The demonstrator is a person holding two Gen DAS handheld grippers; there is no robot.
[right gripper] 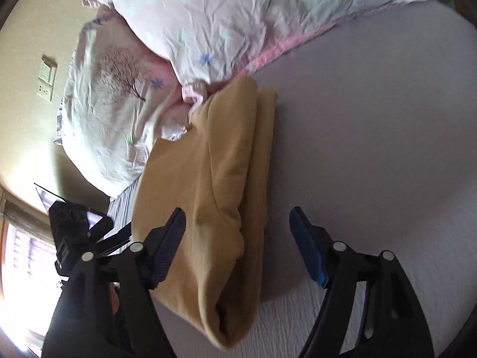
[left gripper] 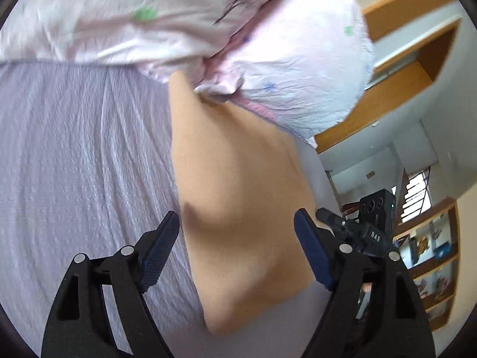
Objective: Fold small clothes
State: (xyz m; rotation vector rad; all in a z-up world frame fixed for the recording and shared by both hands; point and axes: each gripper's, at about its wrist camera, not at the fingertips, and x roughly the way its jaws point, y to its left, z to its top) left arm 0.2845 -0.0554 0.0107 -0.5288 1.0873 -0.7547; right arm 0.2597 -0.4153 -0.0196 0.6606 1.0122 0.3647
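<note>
A tan fleece garment (left gripper: 238, 197) lies folded into a long strip on the lilac bed sheet (left gripper: 83, 161). In the right wrist view the garment (right gripper: 208, 197) shows several stacked layers with a fold edge toward me. My left gripper (left gripper: 237, 223) is open and empty, hovering just above the garment's near end. My right gripper (right gripper: 237, 217) is open and empty too, its left finger over the garment and its right finger over bare sheet (right gripper: 372, 137). The other gripper's black body (left gripper: 369, 232) shows at the right in the left wrist view.
A pink flowered duvet and pillow (left gripper: 184, 21) are heaped at the garment's far end, touching it; they also show in the right wrist view (right gripper: 214, 24). A wooden shelf (left gripper: 432, 262) and door frame stand beyond the bed. A bright window (right gripper: 23, 262) is at the left.
</note>
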